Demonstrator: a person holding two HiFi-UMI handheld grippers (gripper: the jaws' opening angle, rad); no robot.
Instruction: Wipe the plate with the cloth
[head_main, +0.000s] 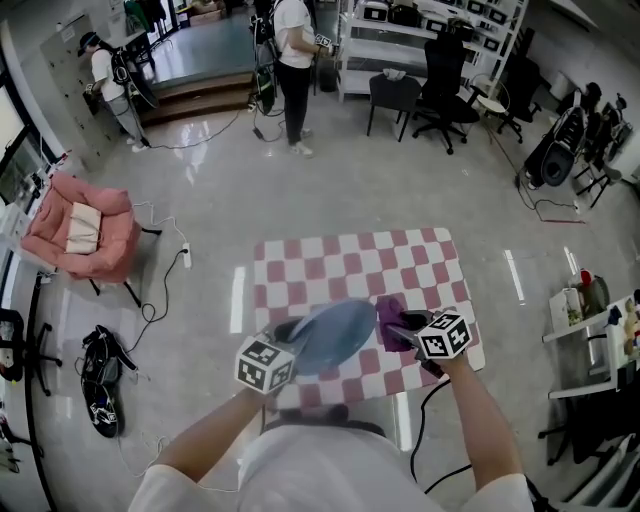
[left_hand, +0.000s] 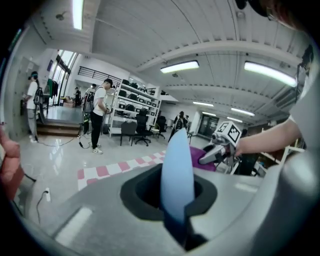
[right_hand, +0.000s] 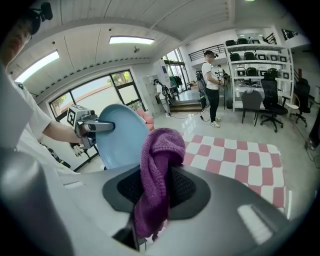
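Left fingers (right_hand: 101, 126) on one plate (head_main: 335, 334), right fingers (left_hand: 210, 156) on one cloth (right_hand: 157, 165).

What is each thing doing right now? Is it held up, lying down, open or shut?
plate: held up over the checkered table, tilted on edge, gripped at its rim.
cloth: bunched up, hanging from the right gripper, close beside the plate.
left gripper: shut on plate.
right gripper: shut on cloth.

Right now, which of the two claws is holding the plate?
The left claw: it is shut on the edge of the light blue round plate. The right claw grips the purple knitted cloth instead.
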